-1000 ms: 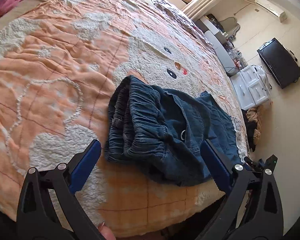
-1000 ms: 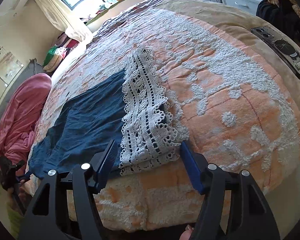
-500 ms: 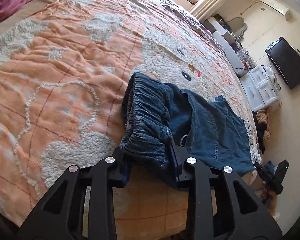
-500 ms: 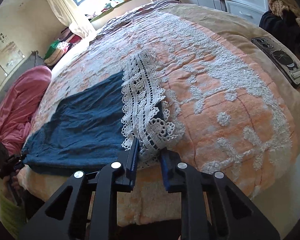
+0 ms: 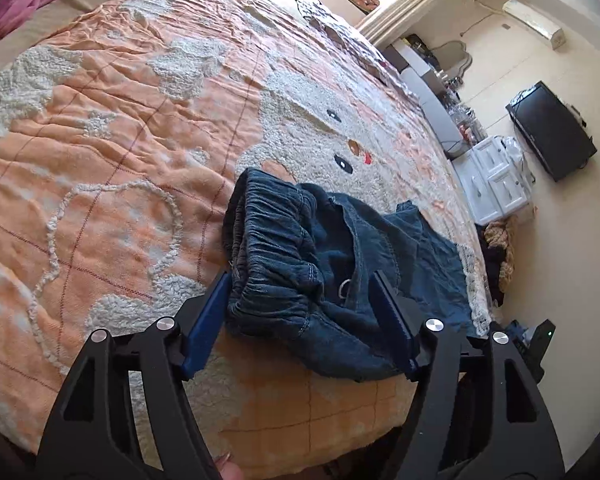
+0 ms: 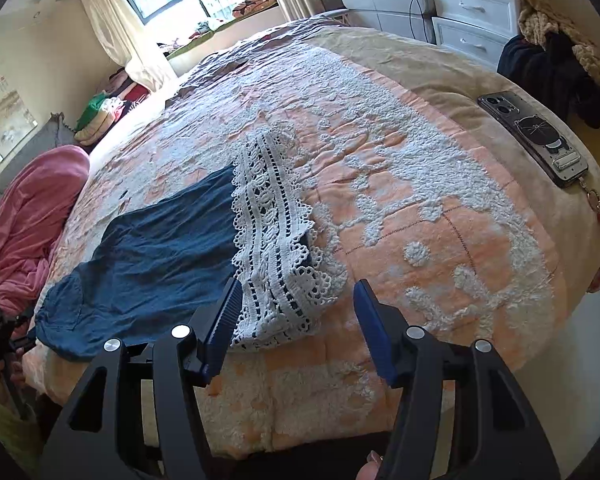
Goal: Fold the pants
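Note:
Dark blue denim pants [image 5: 320, 268] with an elastic waistband lie on the orange and white bedspread [image 5: 120, 140] near the bed's front edge. My left gripper [image 5: 300, 308] is open, its blue pads on either side of the bunched waistband. In the right wrist view the pants [image 6: 156, 256] stretch leftward and end in a white lace hem [image 6: 276, 256]. My right gripper [image 6: 296, 320] is open, its pads on either side of the lace hem's near corner.
A phone [image 6: 534, 136] lies on the bed's right edge. A pink blanket [image 6: 24, 216] is heaped at the far left. White drawers [image 5: 496, 184] and a dark screen [image 5: 548, 128] stand by the wall. The bed edge runs just below both grippers.
Both grippers were shut on the pants half a second ago, the left on the waistband and the right on the lace hem. Both have now opened and let go.

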The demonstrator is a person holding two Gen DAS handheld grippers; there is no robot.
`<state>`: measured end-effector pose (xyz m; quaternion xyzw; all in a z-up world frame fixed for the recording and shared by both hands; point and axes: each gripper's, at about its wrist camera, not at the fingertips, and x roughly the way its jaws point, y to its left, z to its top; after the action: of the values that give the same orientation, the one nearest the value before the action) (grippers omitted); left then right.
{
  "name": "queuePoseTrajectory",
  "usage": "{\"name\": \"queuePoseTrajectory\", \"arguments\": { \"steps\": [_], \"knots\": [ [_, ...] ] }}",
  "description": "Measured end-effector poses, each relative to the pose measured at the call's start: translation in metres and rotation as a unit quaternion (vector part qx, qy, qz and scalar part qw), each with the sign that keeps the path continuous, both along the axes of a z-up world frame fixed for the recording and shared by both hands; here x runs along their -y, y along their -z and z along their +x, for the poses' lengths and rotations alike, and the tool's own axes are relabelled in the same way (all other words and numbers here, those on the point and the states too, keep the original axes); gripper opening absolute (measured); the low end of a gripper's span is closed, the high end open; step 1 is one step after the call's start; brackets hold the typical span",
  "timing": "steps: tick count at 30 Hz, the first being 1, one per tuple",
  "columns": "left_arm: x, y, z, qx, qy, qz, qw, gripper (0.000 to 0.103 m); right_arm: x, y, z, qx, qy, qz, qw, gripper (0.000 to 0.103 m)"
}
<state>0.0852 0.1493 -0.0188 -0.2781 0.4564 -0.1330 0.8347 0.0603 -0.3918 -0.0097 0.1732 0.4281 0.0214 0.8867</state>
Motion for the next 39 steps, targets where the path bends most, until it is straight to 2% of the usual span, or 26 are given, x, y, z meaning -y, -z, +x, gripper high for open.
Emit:
{"name": "queuePoseTrajectory", "arguments": {
  "steps": [3, 4, 5, 8, 11, 13, 16, 18, 21, 24, 27, 30, 33, 35, 39],
  "knots": [
    [0.013, 0.007, 0.006, -0.010, 0.004, 0.040, 0.9991, 0.060, -0.002, 0.001, 0.003, -0.001, 0.001, 0.010, 1.000, 0.057],
    [0.015, 0.009, 0.008, -0.009, 0.001, 0.049, 0.9987, 0.052, -0.004, 0.001, 0.003, 0.000, 0.000, 0.010, 1.000, 0.057],
    [0.015, 0.010, 0.010, -0.009, -0.006, 0.063, 0.9979, 0.033, -0.007, 0.001, 0.005, 0.000, -0.006, 0.006, 1.000, 0.057],
    [0.007, 0.010, 0.009, -0.010, -0.011, 0.052, 0.9985, 0.032, -0.016, -0.003, 0.004, 0.003, -0.016, -0.011, 1.000, 0.053],
    [0.006, 0.008, 0.005, -0.002, -0.007, 0.082, 0.9966, 0.032, -0.018, -0.009, 0.000, 0.017, -0.021, -0.005, 1.000, 0.052],
    [0.004, 0.015, 0.006, -0.007, -0.009, 0.088, 0.9961, 0.034, -0.016, -0.007, -0.002, 0.013, -0.014, -0.010, 1.000, 0.052],
    [0.002, 0.018, 0.006, -0.005, -0.016, 0.084, 0.9963, 0.039, -0.008, -0.001, -0.004, 0.002, 0.000, -0.007, 1.000, 0.052],
    [0.001, 0.017, 0.007, -0.009, -0.016, 0.086, 0.9961, 0.053, -0.005, -0.002, -0.007, 0.007, -0.001, 0.001, 1.000, 0.049],
    [-0.003, 0.008, 0.000, -0.001, -0.010, 0.080, 0.9967, 0.064, -0.003, -0.003, -0.007, 0.016, -0.009, 0.026, 1.000, 0.045],
    [-0.008, -0.009, -0.013, 0.011, -0.016, 0.092, 0.9956, 0.072, -0.010, 0.005, 0.000, -0.002, -0.018, -0.005, 1.000, 0.044],
    [-0.007, -0.035, -0.026, 0.028, -0.019, 0.136, 0.9902, 0.076, -0.012, 0.022, 0.005, -0.034, -0.018, -0.038, 0.999, 0.041],
    [0.015, -0.059, -0.026, 0.051, 0.012, 0.169, 0.9842, 0.078, -0.009, 0.027, 0.005, -0.036, -0.016, -0.031, 0.999, 0.040],
    [0.062, -0.069, -0.012, 0.075, 0.071, 0.171, 0.9799, 0.083, -0.014, 0.027, 0.006, -0.040, -0.018, -0.047, 0.998, 0.040],
    [0.102, -0.064, 0.000, 0.082, 0.117, 0.185, 0.9722, 0.085, -0.014, 0.023, 0.004, -0.039, -0.016, -0.046, 0.998, 0.040],
    [0.176, -0.035, 0.019, 0.091, 0.194, 0.253, 0.9436, 0.091, -0.016, -0.009, -0.011, 0.014, -0.010, -0.043, 0.999, 0.042]
  ]
}}
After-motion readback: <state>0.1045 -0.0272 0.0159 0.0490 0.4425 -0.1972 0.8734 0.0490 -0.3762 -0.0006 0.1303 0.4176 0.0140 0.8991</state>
